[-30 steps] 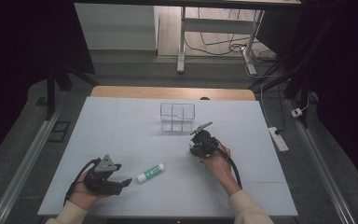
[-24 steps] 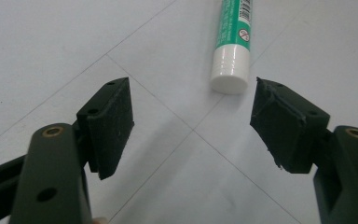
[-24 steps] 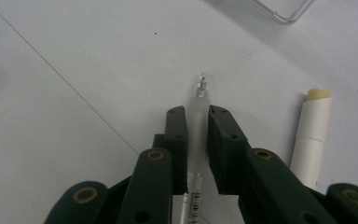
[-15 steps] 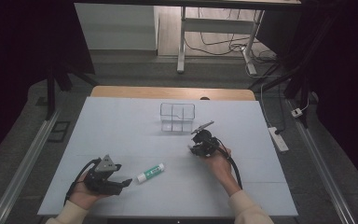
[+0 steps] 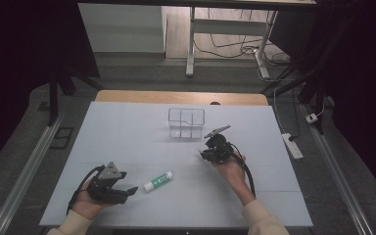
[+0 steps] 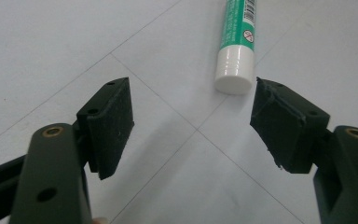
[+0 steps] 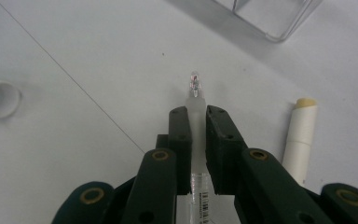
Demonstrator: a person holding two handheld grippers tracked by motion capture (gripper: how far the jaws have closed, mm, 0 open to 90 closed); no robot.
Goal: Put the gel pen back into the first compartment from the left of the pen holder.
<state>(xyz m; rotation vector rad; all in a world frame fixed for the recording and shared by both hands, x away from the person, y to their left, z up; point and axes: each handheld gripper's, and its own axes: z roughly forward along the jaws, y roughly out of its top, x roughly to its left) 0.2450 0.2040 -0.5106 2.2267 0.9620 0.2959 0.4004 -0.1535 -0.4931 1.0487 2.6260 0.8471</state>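
The right hand-held gripper (image 7: 196,116) has just finished closing and now clamps a slim clear-plastic pen (image 7: 195,91), lifted at 5 o'clock of the clear compartment box (image 5: 186,122); grasp secured. Left hand-held gripper (image 6: 191,121) gapes before the green-and-white glue stick (image 6: 237,42) on the worktop (image 5: 127,132).

I see grey floor (image 5: 127,68) | dark room sides | white desk legs (image 5: 190,44) behind, lit | cables (image 5: 235,46) | power strip (image 5: 292,145) right.
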